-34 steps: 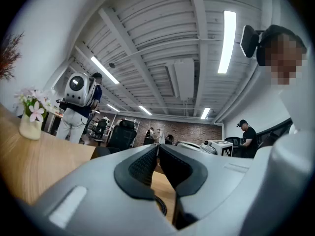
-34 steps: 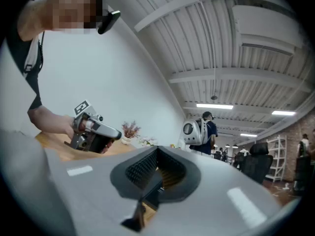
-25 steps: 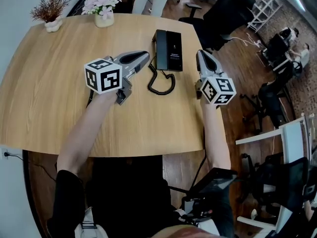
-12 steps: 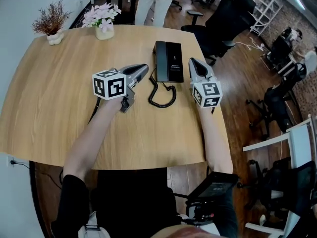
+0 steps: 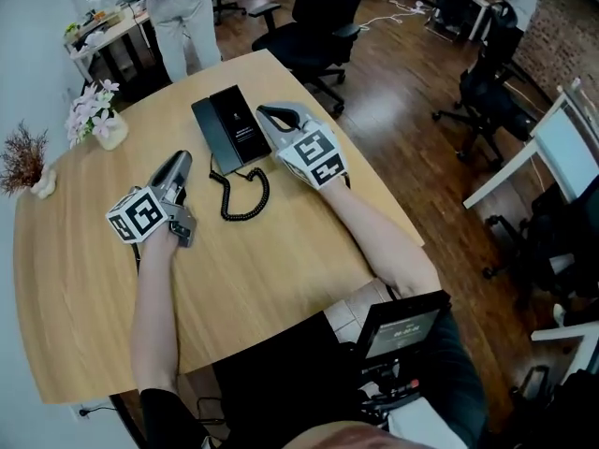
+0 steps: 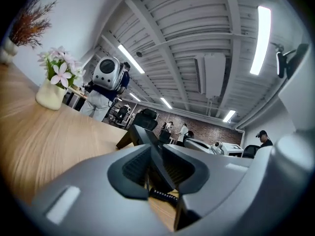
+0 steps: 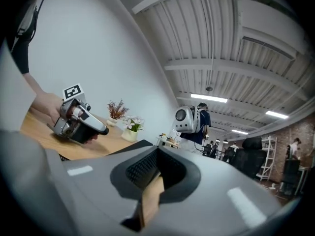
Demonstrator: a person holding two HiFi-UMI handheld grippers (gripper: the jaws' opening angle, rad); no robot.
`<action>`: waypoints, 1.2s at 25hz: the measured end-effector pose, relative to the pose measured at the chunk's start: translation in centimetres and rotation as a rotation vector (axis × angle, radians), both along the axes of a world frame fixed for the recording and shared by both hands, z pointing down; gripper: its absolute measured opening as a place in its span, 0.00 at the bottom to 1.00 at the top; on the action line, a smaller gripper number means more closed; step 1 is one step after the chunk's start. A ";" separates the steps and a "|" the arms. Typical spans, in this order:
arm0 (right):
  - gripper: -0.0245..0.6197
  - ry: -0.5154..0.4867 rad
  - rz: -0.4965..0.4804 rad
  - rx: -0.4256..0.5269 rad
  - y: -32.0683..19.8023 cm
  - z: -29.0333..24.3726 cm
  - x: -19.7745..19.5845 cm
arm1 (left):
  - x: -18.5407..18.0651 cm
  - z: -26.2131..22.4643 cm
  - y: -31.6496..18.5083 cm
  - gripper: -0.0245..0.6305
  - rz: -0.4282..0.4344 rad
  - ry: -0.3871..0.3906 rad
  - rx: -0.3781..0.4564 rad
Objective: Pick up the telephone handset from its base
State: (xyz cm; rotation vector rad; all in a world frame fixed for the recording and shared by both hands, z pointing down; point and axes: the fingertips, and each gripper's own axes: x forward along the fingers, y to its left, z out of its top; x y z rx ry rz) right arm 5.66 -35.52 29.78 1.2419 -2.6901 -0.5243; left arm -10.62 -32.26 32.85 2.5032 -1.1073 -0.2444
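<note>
a wooden worktop [image 5: 84, 279] carries a black telephone [image 5: 241, 127]; its print is too small to read. the handset [image 5: 206, 137] sits on the base's left side. the right claw [image 5: 271, 112], tips together, lies just beside the base's right edge. the left claw [image 5: 181, 162], empty, has just been opening to a crack; it rests near the coiled cord [image 5: 245, 195], apart from the handset. a flower pot [image 5: 110, 134] stands beyond.

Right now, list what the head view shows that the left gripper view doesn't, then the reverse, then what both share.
Only the head view: the person's forearms, the lap screen, the wood floor and the left gripper's marker cube. Only the left gripper view: ceiling light strips and the tongs' pads, which have just been opening slightly and grip nothing. Both: the black telephone, its coiled cord, the pink flowers, the dried plant and the wooden table.
</note>
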 end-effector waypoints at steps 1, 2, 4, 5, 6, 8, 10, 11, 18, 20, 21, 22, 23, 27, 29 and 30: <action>0.04 -0.006 0.006 -0.001 -0.1 0.0 0.2 | 0.2 0.3 -0.6 0.21 0.013 -0.002 -0.025; 0.04 -0.011 0.011 -0.001 -0.1 0.0 0.4 | 0.5 0.6 -1.1 0.32 0.026 -0.009 -0.047; 0.04 -0.018 0.014 0.000 -0.2 0.0 0.6 | 0.7 1.0 -2.1 0.39 0.032 -0.026 -0.072; 0.04 -0.020 0.013 0.000 -0.3 0.0 0.6 | 0.7 1.2 -2.7 0.40 0.026 -0.034 -0.078; 0.04 -0.021 0.010 0.000 -0.4 0.1 0.5 | 0.6 1.3 -3.3 0.40 0.020 -0.038 -0.082; 0.04 -0.021 0.003 -0.001 -0.7 0.3 0.4 | 0.6 1.5 -4.6 0.40 0.016 -0.041 -0.088; 0.04 -0.017 0.006 0.000 -0.8 0.5 0.6 | 1.1 1.7 -5.6 0.40 0.030 -0.039 -0.099; 0.04 -0.014 0.011 0.002 -0.7 0.5 0.9 | 1.5 1.7 -6.0 0.40 0.040 -0.038 -0.106; 0.04 -0.011 0.010 0.012 -0.2 -0.1 0.9 | 1.9 2.4 -7.1 0.44 0.069 -0.032 -0.253; 0.04 -0.013 0.012 0.015 -0.2 -0.2 0.9 | 2.3 3.3 -7.6 0.44 0.080 -0.072 -0.328; 0.04 -0.012 0.012 0.016 -0.2 -0.2 1.0 | 2.6 3.7 -7.7 0.44 0.086 -0.094 -0.361; 0.04 -0.012 0.012 0.017 -0.2 -0.3 0.9 | 2.9 4.0 -7.8 0.44 0.094 -0.112 -0.388; 0.04 -0.011 0.010 0.018 -0.1 -0.3 0.9 | 3.1 4.2 -7.8 0.44 0.103 -0.118 -0.412; 0.04 0.001 0.002 0.027 0.1 -0.3 0.4 | 4.5 4.3 -8.0 0.44 0.156 -0.036 -0.470; 0.04 0.012 -0.002 0.035 0.2 -0.3 0.2 | 5.1 4.3 -7.9 0.39 0.179 -0.003 -0.479; 0.04 0.019 -0.004 0.040 0.3 -0.3 0.1 | 5.3 4.3 -7.8 0.34 0.187 0.002 -0.476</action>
